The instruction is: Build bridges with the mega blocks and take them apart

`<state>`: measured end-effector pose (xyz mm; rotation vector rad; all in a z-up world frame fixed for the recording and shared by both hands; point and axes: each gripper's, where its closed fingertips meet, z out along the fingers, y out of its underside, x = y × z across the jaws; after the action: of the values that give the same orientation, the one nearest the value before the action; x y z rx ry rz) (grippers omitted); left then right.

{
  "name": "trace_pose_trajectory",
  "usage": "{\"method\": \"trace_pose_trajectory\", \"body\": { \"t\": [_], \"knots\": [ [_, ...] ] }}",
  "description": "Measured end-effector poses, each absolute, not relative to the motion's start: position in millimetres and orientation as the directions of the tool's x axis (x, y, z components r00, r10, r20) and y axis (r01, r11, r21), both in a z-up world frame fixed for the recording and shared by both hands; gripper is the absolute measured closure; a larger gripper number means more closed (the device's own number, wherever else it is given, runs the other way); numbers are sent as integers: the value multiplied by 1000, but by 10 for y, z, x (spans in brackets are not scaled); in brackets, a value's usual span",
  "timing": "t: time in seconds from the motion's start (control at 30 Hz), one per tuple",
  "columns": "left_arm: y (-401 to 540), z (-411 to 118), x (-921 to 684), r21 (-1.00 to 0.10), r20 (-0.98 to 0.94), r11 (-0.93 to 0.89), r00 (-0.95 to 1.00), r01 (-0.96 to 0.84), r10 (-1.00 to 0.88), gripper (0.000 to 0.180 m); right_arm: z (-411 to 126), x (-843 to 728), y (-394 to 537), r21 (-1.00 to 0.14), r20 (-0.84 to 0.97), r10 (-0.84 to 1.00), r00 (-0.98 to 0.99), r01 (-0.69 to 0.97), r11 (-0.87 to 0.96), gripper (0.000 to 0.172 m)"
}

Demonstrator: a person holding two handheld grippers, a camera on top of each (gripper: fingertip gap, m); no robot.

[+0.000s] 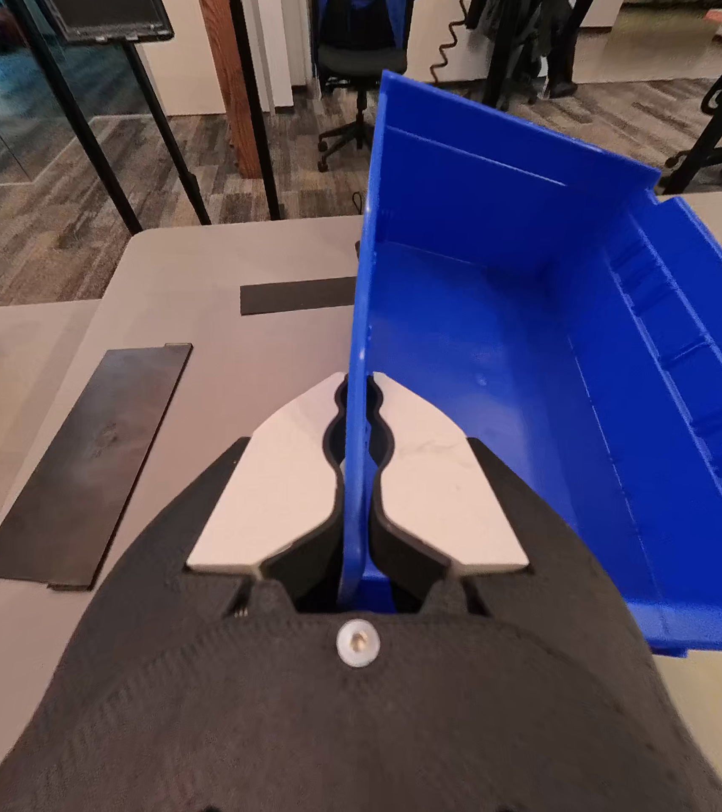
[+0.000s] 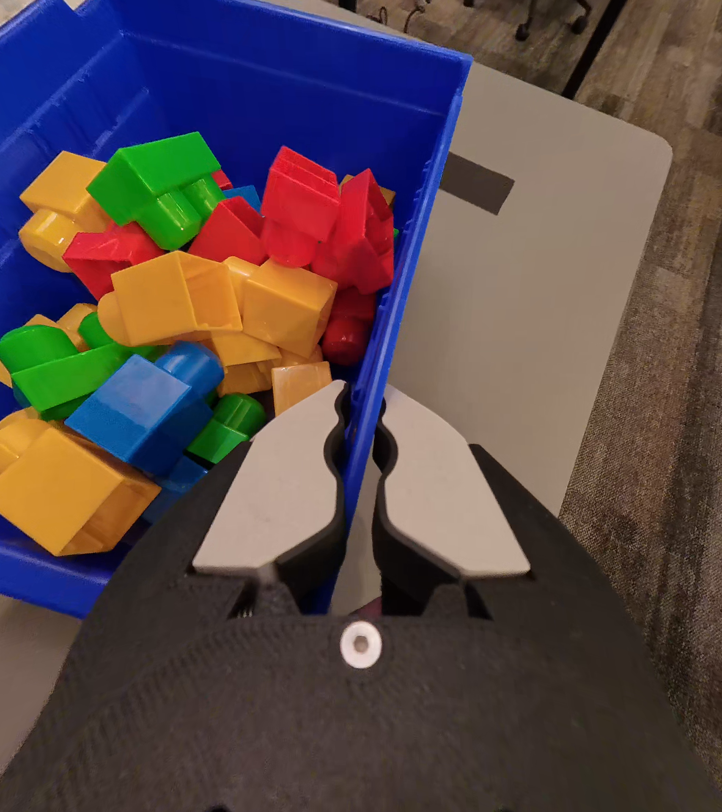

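Note:
A blue plastic bin [image 1: 504,329] stands on the grey table [image 1: 218,263]. My left gripper [image 1: 358,378] is shut on its left side wall, with both pads pressed on the thin blue rim. The part of the bin's inside that the left wrist view shows is bare. In the right wrist view the bin [image 2: 262,88] holds a heap of mega blocks [image 2: 183,285] in yellow, red, green and blue. My right gripper [image 2: 363,389] is shut on its right side wall, one finger inside next to a yellow block [image 2: 302,382] and one outside.
A dark flat plate [image 1: 86,461] and a black tape strip [image 1: 293,295] lie on the table left of the bin. Another black strip [image 2: 475,189] lies right of it. The table's rounded edge [image 2: 640,246] is close on the right, with carpet floor beyond. Office chairs [image 1: 359,57] stand behind. The tips of one gripper are about 85 cm away from the tips of the other.

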<state>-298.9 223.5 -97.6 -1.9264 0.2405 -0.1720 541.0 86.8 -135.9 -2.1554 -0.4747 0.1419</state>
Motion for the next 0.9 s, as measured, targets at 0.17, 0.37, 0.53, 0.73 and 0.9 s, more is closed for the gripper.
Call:
{"method": "trace_pose_trajectory", "body": {
  "t": [0.17, 0.37, 0.53, 0.73, 0.9],
  "knots": [
    [2174, -824, -2981, -952, 1, -296, 969, -75, -248, 174, -1358, 5301, 575, -802, 73, 457, 886, 325, -502, 164],
    [2032, -588, -3088, -974, 20, -223, 974, -32, -226, 175, -1352, 5044, 285, -803, 75, 571, 818, 389, -451, 164],
    [1904, -379, -3222, -988, 39, -152, 978, 8, -205, 174, -1353, 4645, 62, -804, 72, 681, 729, 446, -393, 164],
    [1774, -190, -3361, -994, 73, -90, 979, 57, -189, 174, -1355, 3969, 2, -808, 55, 759, 649, 475, -348, 164],
    [1645, -66, -3481, -997, 65, -57, 985, 56, -160, 174, -1359, 3258, 97, -803, 54, 817, 574, 511, -306, 164]
  ]
}}
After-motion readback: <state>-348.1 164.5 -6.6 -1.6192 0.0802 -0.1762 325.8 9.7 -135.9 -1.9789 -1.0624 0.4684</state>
